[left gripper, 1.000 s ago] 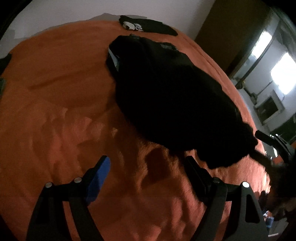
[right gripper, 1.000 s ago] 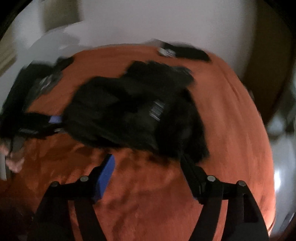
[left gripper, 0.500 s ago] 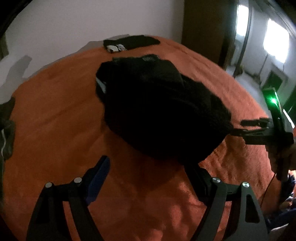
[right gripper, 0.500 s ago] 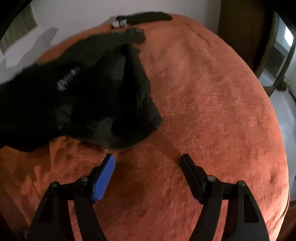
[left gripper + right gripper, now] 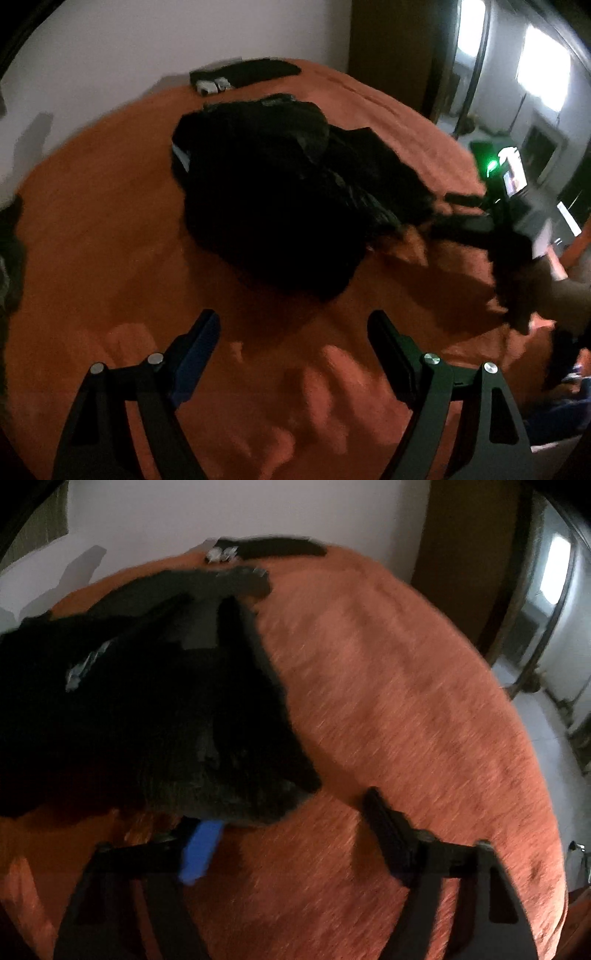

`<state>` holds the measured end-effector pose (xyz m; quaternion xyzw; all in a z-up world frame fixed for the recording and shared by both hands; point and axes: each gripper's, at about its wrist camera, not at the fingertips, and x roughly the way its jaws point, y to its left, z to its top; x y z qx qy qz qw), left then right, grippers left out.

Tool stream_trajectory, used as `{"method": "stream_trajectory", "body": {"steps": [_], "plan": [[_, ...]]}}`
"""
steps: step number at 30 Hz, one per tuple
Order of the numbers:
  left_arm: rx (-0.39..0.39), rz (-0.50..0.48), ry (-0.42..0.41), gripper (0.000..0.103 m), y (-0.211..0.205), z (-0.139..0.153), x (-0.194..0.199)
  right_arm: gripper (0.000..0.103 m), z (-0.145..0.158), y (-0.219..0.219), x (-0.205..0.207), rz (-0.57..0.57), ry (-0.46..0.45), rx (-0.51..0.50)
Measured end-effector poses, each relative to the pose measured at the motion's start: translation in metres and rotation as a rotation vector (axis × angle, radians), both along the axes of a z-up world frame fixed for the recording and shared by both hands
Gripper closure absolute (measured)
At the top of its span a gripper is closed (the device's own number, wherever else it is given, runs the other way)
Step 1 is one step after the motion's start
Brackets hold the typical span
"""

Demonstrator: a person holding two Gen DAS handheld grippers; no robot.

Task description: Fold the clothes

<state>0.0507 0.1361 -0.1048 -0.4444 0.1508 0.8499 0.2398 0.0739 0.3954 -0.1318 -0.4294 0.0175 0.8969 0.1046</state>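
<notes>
Left wrist view: camera behind the left gripper point(image 5: 293, 328), looking steeply down and forward along its two fingers across the orange bedspread point(image 5: 110, 229) toward the white wall point(image 5: 110, 44); the black clothes heap point(image 5: 273, 206) lies ahead at moderate range, the right gripper point(image 5: 443, 216) at the heap's right edge.

Right wrist view: camera behind the right gripper point(image 5: 295, 812), also tilted down, set close to the near edge of the clothes heap point(image 5: 147, 709), facing the same wall point(image 5: 258, 509).

Shared: heap, bedspread point(image 5: 406, 701), wall, and the folded dark garment point(image 5: 255, 72) point(image 5: 280, 546) at the far edge.
</notes>
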Motion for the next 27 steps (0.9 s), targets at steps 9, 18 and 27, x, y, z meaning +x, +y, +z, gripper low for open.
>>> {"method": "stream_trajectory", "body": {"steps": [9, 18, 27], "plan": [[0.021, 0.123, 0.071, 0.020, 0.007, -0.002, -0.041, 0.095, 0.078, -0.036, 0.011, 0.069, 0.228, 0.088], [0.135, 0.313, -0.041, 0.020, -0.058, -0.003, -0.073, 0.075, 0.063, 0.030, -0.007, -0.071, -0.014, -0.042], [0.141, 0.224, -0.015, 0.020, -0.033, 0.010, -0.066, 0.024, 0.069, -0.080, 0.034, 0.365, 0.161, 0.389]]}}
